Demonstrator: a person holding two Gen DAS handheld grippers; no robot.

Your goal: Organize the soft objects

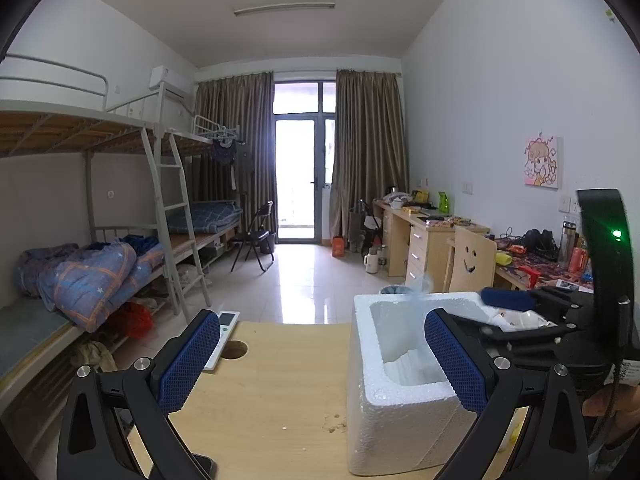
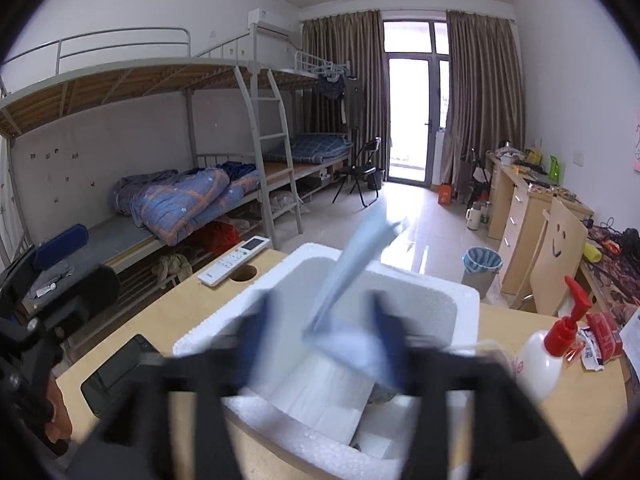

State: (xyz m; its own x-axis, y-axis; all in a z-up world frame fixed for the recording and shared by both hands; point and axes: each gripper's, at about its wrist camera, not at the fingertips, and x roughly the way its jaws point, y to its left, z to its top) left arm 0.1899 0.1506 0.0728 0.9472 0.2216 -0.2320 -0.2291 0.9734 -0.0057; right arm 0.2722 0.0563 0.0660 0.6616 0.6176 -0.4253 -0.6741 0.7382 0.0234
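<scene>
A wooden desk [image 1: 280, 380] in a bunk-bed dormitory carries a foam box [image 2: 400, 292] near its right edge; left gripper [image 1: 324, 364] spread, empty – right gripper [image 2: 320, 344] blurred, apart around a pale blue cloth [image 2: 360, 248].

A light wooden table [image 2: 188, 312] with 1 round cable hole [image 2: 244, 273] near its far edge carries a white rectangular styrofoam box [image 2: 452, 300] toward its middle. At the far left corner, just beside the hole, lies a white remote control [image 2: 236, 260], and a black phone [image 2: 116, 372] lies flat at the left edge. Right of the box stand a white pump bottle with a red nozzle [image 2: 544, 356] and, near it, red-and-white packets [image 2: 600, 340].
</scene>
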